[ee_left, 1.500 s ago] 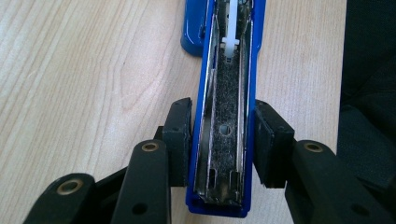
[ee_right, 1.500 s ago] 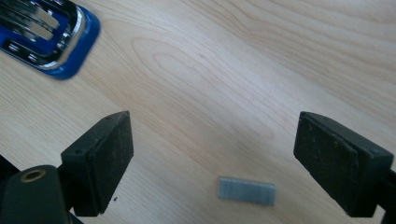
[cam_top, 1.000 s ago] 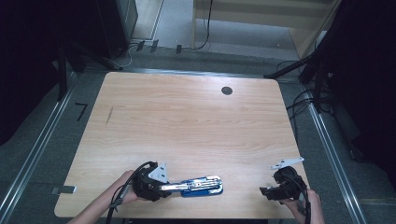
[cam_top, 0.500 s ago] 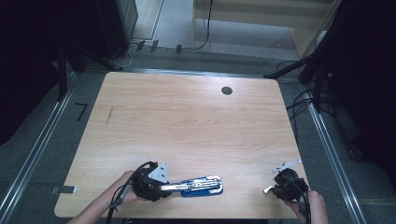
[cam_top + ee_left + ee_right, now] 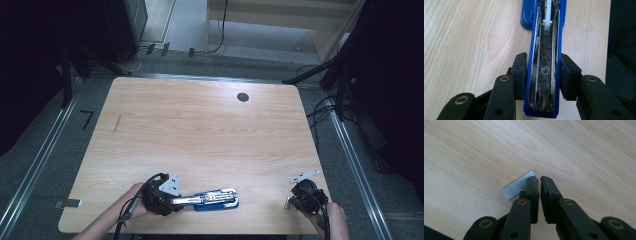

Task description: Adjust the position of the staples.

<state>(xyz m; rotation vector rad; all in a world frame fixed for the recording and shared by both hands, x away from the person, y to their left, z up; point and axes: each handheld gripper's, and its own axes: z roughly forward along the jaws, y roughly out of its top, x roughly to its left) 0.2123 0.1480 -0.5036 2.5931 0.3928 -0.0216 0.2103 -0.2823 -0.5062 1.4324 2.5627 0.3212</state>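
A blue stapler (image 5: 215,199) lies swung open near the table's front edge, its metal staple channel (image 5: 545,50) facing up. My left gripper (image 5: 186,200) is shut on the stapler's sides, one pad against each blue wall (image 5: 544,68). At the front right corner my right gripper (image 5: 294,200) points down at the table. Its jaws have just been closing and now stand almost together (image 5: 539,180). They pinch the near end of a short silver staple strip (image 5: 515,188), which sticks out past the left finger (image 5: 532,188) onto the wood.
The wooden table (image 5: 200,130) has a dark round cable hole (image 5: 243,97) near its far edge. Metal floor rails run along both sides of it, and cables lie on the floor at the back and right. A person's hands hold both grippers at the front edge.
The right gripper's jaws have drawn together and the gripper has shifted slightly. The left gripper and the stapler have stayed put.
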